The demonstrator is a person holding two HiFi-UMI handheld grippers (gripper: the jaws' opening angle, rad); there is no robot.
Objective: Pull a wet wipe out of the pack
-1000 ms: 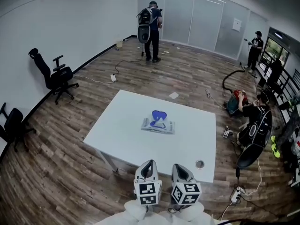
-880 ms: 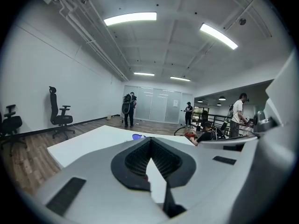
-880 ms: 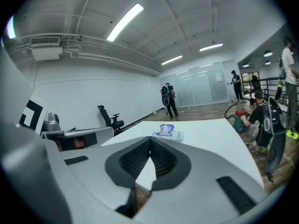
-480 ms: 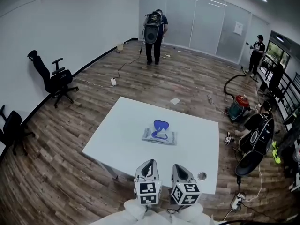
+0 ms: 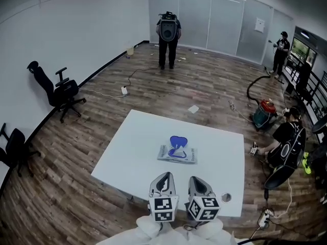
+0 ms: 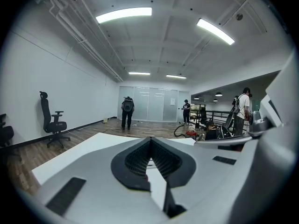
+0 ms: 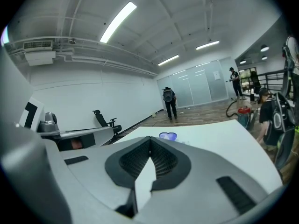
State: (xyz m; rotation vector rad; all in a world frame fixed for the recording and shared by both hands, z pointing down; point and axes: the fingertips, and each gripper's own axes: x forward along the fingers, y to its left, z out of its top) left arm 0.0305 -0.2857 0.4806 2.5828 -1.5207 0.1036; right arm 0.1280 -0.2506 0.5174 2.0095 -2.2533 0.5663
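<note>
The wooden floor (image 5: pixel 76 188) runs all round me, and the white table (image 5: pixel 127 147) stands on it straight ahead. Two black office chairs are off the table at about 9 and 10 o'clock: one near the wall (image 5: pixel 60 88), one at the picture's edge (image 5: pixel 13 147). A person with a backpack (image 5: pixel 168 29) stands far off at 12 o'clock by the glass wall, back turned. Another person (image 5: pixel 288 139) crouches on the floor at about 2 o'clock, just past a small vacuum cleaner (image 5: pixel 264 112).

I hold my left gripper (image 5: pixel 164 175) and my right gripper (image 5: pixel 196 179) side by side over the near edge of the table, at 6 o'clock, both pointing forward. In the left gripper view the left one's fingers (image 6: pixel 140 155) are closed tip to tip with nothing between them. The right gripper view shows the same: its fingers (image 7: pixel 161 157) meet at the tips and grip nothing.

The pack of wet wipes (image 5: pixel 176 154) lies flat near the middle of the table, at 12 o'clock from my fingertips and well apart from both. Its blue lid (image 5: pixel 178 141) stands open on the far side. In the right gripper view the lid shows just above the closed tips, slightly toward 1 o'clock.

A small round hole (image 5: pixel 226 197) sits in the tabletop at 3 o'clock from my right gripper, near the corner.
</note>
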